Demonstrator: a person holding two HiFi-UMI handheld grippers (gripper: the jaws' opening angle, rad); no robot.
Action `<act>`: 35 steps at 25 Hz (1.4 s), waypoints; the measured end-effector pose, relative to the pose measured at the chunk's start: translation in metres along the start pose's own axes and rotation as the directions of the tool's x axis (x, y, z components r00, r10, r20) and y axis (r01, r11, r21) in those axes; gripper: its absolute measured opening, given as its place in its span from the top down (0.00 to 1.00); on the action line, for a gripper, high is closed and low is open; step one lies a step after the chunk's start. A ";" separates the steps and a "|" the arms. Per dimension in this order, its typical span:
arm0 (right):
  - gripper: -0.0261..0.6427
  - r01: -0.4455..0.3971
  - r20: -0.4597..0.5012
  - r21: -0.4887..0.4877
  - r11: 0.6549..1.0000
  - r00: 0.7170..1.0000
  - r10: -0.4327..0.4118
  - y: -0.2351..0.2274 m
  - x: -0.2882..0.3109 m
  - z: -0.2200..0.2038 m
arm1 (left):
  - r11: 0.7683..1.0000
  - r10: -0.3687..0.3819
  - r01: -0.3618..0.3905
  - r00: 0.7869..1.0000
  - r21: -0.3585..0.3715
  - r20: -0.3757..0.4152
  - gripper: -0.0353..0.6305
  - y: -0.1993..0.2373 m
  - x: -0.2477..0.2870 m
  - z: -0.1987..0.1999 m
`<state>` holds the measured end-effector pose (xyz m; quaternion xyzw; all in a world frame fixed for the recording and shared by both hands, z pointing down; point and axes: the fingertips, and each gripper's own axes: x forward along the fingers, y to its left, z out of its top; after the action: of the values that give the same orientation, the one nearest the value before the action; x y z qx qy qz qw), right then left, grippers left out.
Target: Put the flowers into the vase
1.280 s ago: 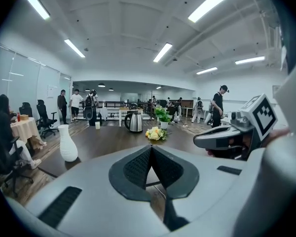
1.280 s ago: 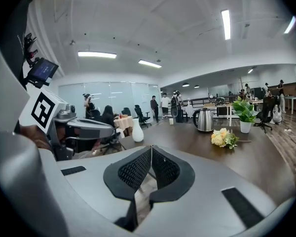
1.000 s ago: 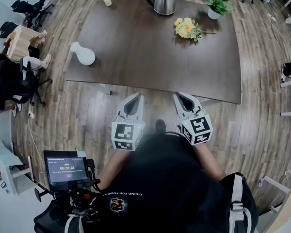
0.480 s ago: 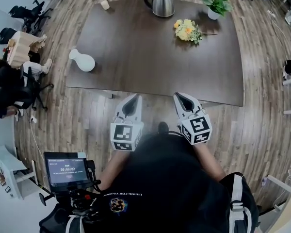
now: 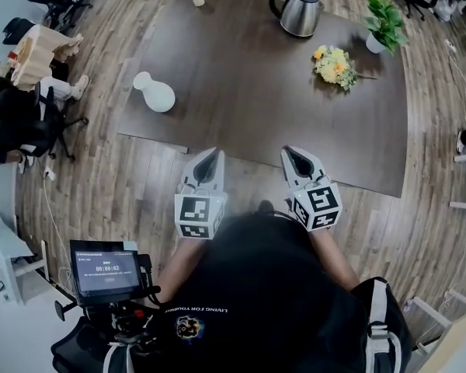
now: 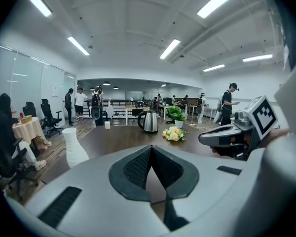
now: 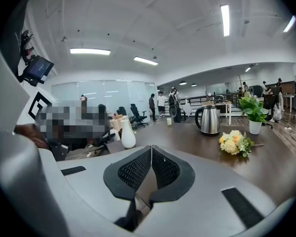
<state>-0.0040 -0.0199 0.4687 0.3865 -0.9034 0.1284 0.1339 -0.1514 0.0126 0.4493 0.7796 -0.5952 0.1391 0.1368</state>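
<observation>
Near left gripper (image 5: 210, 155), screen (image 5: 105, 272): "00:00:02"

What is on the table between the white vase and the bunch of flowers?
Nothing: the head view shows only bare table between the vase and the flowers. The kettle stands farther back, off that line.

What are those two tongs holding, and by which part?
Nothing. The left tongs and the right tongs are both shut and empty; the flowers lie on the table.

White vase (image 5: 156, 93), yellow (perhaps orange-flecked) flowers (image 5: 333, 64), dark table (image 5: 248, 92).
</observation>
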 end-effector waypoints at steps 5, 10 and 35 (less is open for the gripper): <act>0.93 -0.059 -0.027 -0.033 0.998 0.998 0.058 0.026 0.053 0.015 | 0.997 0.073 -0.073 0.997 -0.030 -0.005 0.94 0.064 0.002 -0.003; 0.93 -0.104 -0.055 -0.058 0.993 0.993 0.101 0.055 0.097 0.026 | 0.989 0.133 -0.135 0.991 -0.065 -0.025 0.94 0.125 -0.005 -0.014; 0.93 -0.037 -0.119 -0.095 0.995 0.993 0.025 0.109 0.182 0.060 | 0.992 0.126 -0.128 0.988 -0.022 -0.085 0.88 0.290 0.014 -0.036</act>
<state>-0.2137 -0.0876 0.4604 0.3572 -0.9050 0.1092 0.2035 -0.4304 -0.0599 0.5019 0.7317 -0.6391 0.1718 0.1634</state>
